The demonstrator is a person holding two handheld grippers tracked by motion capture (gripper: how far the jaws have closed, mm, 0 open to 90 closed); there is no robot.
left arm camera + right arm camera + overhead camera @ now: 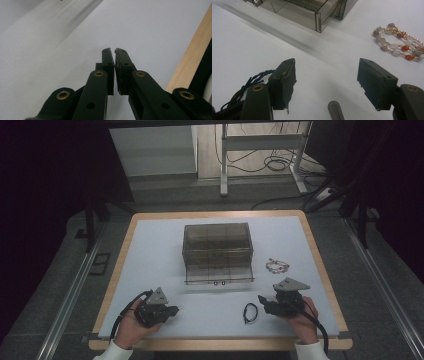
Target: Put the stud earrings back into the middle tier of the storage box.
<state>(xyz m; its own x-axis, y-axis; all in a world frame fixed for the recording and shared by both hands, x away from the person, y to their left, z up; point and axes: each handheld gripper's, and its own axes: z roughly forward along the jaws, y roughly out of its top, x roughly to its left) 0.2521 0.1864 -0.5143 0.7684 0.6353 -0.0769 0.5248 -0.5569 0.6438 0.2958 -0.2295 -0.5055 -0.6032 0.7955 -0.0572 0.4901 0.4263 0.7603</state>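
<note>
A smoky see-through drawer box [216, 242] stands mid-table, its bottom drawer [218, 276] pulled out toward me. A beaded bracelet [277, 265] lies to the right of the box. A black cord loop [250, 312] lies near the front. My left gripper [173, 310] rests at the front left, pointing right, shut with nothing between its pads [114, 53]. At the front right, my right gripper [261, 301] points left and stands open just right of the cord. The right gripper view has empty mat between the jaws [327, 68], the cord [249, 82] beside the left jaw, the bracelet [398, 42] and the drawer's corner [317, 15] beyond.
A white mat [160, 250] covers the wooden table [320, 270]. The table's wooden edge [190, 57] runs close to the left gripper. Behind the table are desk legs and cables [270, 162] on the floor.
</note>
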